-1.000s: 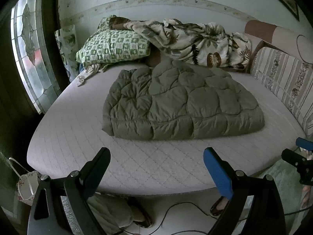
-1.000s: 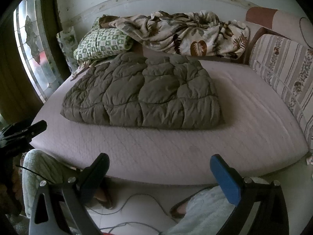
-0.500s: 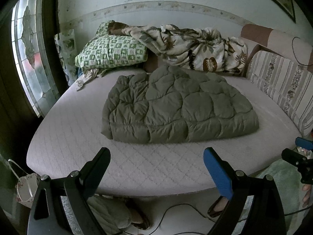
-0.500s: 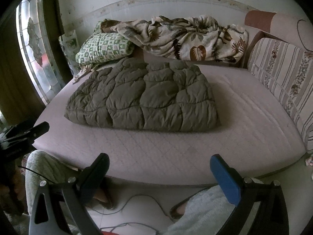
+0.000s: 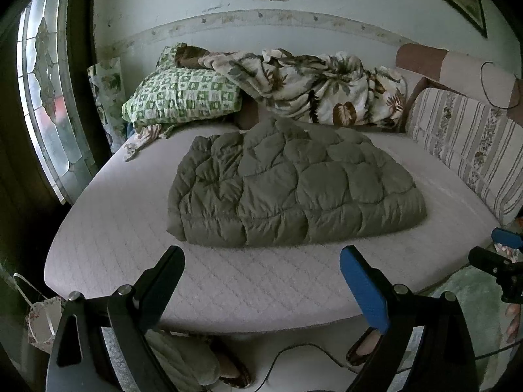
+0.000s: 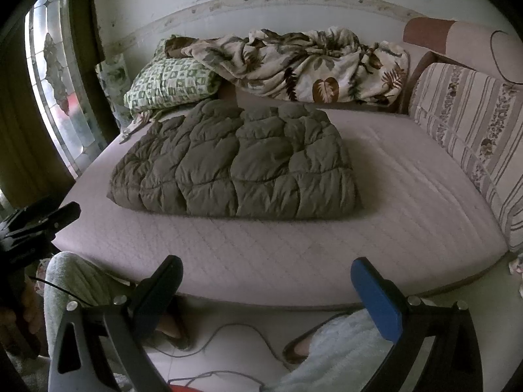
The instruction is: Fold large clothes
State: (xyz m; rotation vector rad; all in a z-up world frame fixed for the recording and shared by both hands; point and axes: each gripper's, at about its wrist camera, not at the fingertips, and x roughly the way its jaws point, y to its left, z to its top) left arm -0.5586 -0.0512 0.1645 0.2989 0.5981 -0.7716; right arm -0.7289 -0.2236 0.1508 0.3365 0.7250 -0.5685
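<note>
Both left tongs [image 5: 261, 272] and right tongs [image 6: 266, 274] spread wide and empty short of the bed [image 5: 228, 287], olive quilted coat [image 5: 294, 192] folded mid-bed; best reached forward to pinch its near corners evenly.

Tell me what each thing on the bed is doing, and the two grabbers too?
Quilt: folded, lying flat on the mattress.
Leaf blanket: crumpled in a heap by the wall.
Green pillow: lying at the head, partly under the blanket.
Left gripper: open, empty.
Right gripper: open, empty.
</note>
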